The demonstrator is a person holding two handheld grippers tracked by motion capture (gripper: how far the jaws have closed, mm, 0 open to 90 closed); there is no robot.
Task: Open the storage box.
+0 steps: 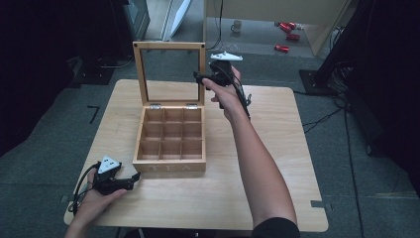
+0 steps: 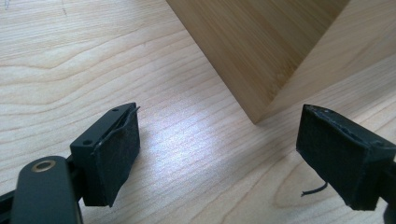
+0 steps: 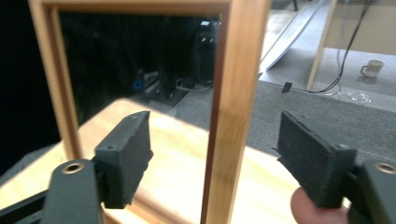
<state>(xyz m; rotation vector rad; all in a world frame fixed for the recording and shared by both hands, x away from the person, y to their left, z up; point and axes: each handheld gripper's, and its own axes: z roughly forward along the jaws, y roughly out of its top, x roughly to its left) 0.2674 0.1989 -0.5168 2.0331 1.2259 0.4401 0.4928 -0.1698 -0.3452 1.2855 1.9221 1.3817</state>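
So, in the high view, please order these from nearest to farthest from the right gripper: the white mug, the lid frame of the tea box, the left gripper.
1. Lid frame: just left of the right gripper, whose open jaws sit around its right post.
2. White mug: on the floor beyond the table, slightly right.
3. Left gripper: at the table's near left corner, by the tea box front.

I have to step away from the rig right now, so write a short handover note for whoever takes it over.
Right gripper: open, jaws either side of the right rail of the lid, not clamped.
Left gripper: open, empty, low over the table at the front left corner of the tea box.
Tea box: mid-table, lid upright and fully open, its nine compartments look empty.
Done: lid is up.
Left: seemingly closing the lid; clamp its rail first, and steady the box with the left if needed.
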